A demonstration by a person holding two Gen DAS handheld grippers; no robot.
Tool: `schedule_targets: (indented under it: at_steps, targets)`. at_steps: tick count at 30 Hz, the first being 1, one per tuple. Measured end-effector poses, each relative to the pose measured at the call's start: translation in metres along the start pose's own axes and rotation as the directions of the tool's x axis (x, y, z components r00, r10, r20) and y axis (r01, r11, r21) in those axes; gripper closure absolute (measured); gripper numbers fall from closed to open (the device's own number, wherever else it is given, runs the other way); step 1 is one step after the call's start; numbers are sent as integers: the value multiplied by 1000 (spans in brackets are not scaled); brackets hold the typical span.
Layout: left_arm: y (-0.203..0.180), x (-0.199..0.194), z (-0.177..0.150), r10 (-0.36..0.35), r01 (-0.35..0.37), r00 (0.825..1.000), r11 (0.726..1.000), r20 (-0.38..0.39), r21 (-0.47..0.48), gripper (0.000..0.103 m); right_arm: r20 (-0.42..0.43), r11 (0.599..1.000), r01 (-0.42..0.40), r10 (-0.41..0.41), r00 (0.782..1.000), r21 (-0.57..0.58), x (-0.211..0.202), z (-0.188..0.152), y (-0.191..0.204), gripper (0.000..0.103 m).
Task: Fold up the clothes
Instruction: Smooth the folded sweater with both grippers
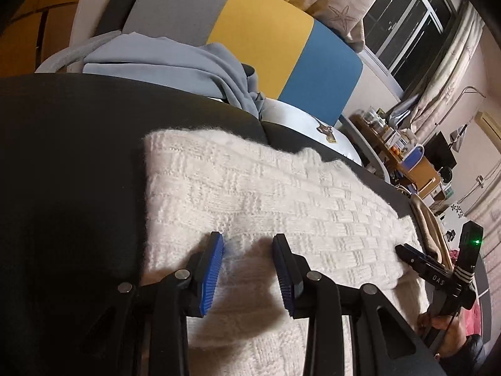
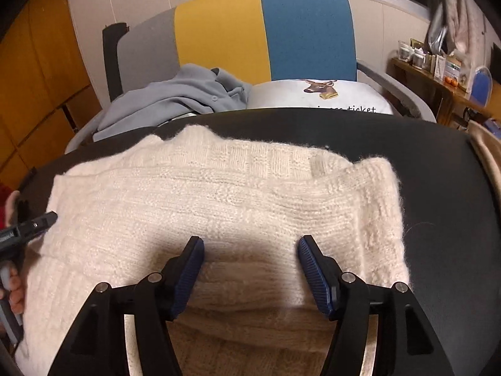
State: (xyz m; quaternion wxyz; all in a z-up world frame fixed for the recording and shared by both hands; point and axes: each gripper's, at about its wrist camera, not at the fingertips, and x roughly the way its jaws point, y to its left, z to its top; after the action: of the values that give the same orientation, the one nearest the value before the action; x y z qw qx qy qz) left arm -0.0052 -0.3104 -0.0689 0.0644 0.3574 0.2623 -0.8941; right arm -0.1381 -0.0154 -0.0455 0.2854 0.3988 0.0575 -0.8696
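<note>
A cream knitted sweater (image 1: 281, 194) (image 2: 219, 194) lies folded flat on a black surface (image 1: 62, 156) (image 2: 438, 188). My left gripper (image 1: 247, 241) hovers over its near edge with the blue pads apart and only the knit's surface showing between them. My right gripper (image 2: 250, 241) stands open wide above the sweater's near middle, holding nothing. In the left wrist view the right gripper's fingers (image 1: 407, 252) reach onto the sweater's right end. The left gripper's tip (image 2: 40, 221) shows at the sweater's left edge in the right wrist view.
Behind the black surface stands a chair with a grey, yellow and blue back (image 2: 263, 31). A grey-blue garment (image 2: 175, 100) and a white deer-print cloth (image 2: 319, 97) lie on its seat. A beige cloth (image 2: 488, 150) sits at the right edge; a cluttered shelf (image 2: 438, 65) beyond.
</note>
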Motion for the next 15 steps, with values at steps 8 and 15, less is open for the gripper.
schedule_targets:
  at_steps: [8, 15]
  targets:
    - [2, 33, 52, 15, -13, 999, 1000, -48, 27, 69, -2, 999, 46, -46, 999, -19, 26, 20, 4, 30]
    - [64, -65, 22, -169, 177, 984, 969, 60, -174, 69, 13, 1000, 24, -24, 1000, 11, 27, 25, -1, 29]
